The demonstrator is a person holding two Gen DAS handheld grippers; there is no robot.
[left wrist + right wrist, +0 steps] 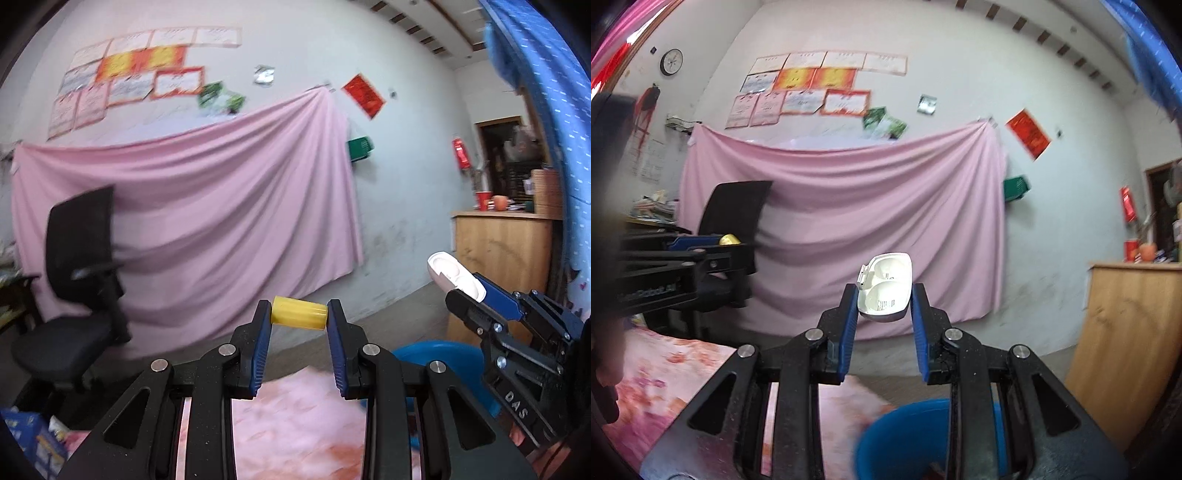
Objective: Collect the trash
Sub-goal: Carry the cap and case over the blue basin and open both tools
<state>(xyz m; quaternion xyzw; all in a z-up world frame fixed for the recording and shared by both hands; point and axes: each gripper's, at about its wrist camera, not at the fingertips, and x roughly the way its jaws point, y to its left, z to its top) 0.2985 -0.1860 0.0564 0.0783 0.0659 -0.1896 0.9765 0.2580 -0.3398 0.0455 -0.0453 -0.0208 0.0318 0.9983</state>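
Observation:
My left gripper (299,313) is shut on a small yellow cylinder (299,313), held crosswise between the blue pads, raised in the air. My right gripper (885,291) is shut on a white plastic blister shell (885,288) with two round hollows. In the left wrist view the right gripper (476,295) shows at the right with the white shell (456,275) sticking out of it. In the right wrist view the left gripper (731,245) shows at the left with the yellow piece (729,240) peeking out. A blue bin (905,439) sits below the right gripper.
A pink floral-covered surface (676,373) lies below both grippers. The blue bin's rim (436,350) is beside it. A black office chair (74,288) stands left, a wooden cabinet (1126,350) right, and a pink sheet (207,214) hangs on the wall ahead.

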